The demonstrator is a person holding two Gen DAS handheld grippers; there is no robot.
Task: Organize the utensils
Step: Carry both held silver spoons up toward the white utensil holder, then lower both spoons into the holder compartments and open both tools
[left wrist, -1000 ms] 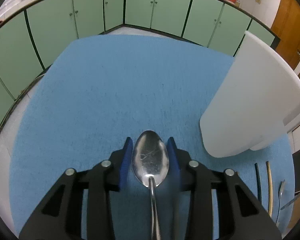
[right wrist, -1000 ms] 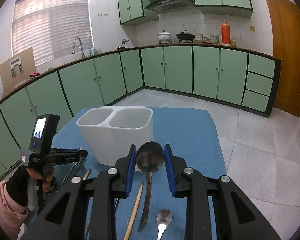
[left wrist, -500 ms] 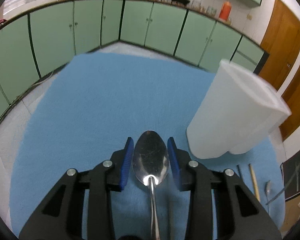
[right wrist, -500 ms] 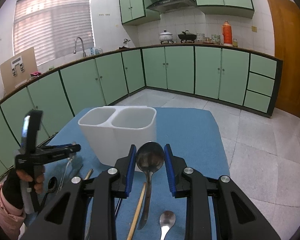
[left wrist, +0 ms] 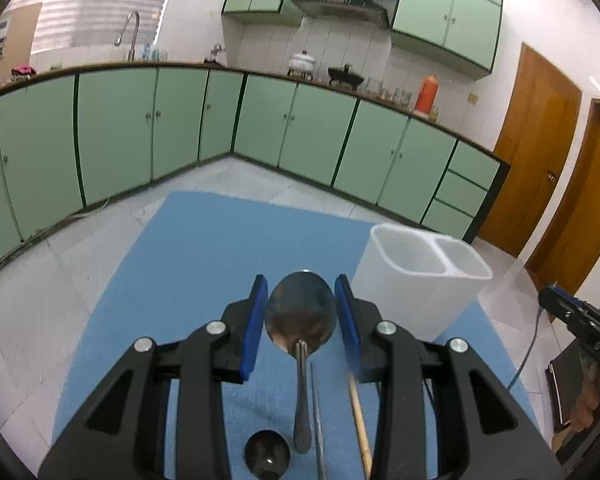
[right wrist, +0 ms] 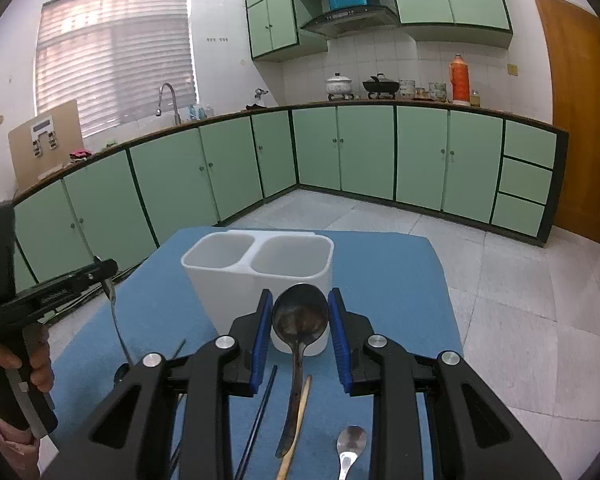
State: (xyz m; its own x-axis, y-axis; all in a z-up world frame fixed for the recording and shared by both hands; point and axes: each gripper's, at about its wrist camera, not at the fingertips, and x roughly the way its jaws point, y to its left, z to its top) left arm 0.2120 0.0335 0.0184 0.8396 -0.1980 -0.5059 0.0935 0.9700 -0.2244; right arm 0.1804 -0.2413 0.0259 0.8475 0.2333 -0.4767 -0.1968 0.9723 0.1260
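Note:
My left gripper point(left wrist: 301, 312) is shut on a steel spoon point(left wrist: 301, 316), bowl between the blue pads, handle hanging down; it shows at the left of the right wrist view point(right wrist: 114, 312), lifted above the mat. The white two-compartment holder point(left wrist: 420, 280) stands to its right, both compartments empty. My right gripper point(right wrist: 300, 318) is shut on a dark steel spoon point(right wrist: 299, 316), just in front of the holder point(right wrist: 256, 276). Below lie a wooden chopstick point(right wrist: 296, 428), black chopsticks point(right wrist: 260, 412) and a small spoon point(right wrist: 350, 446).
A blue mat point(left wrist: 220, 248) covers the table, tiled floor beyond its edges. Another spoon point(left wrist: 267, 456) and a wooden chopstick point(left wrist: 360, 424) lie under the left gripper. Green kitchen cabinets point(right wrist: 360, 152) run along the far walls.
My left gripper has tilted up and risen with its spoon, so the view went from the mat to the room and the holder's open top. The right gripper stayed almost still.

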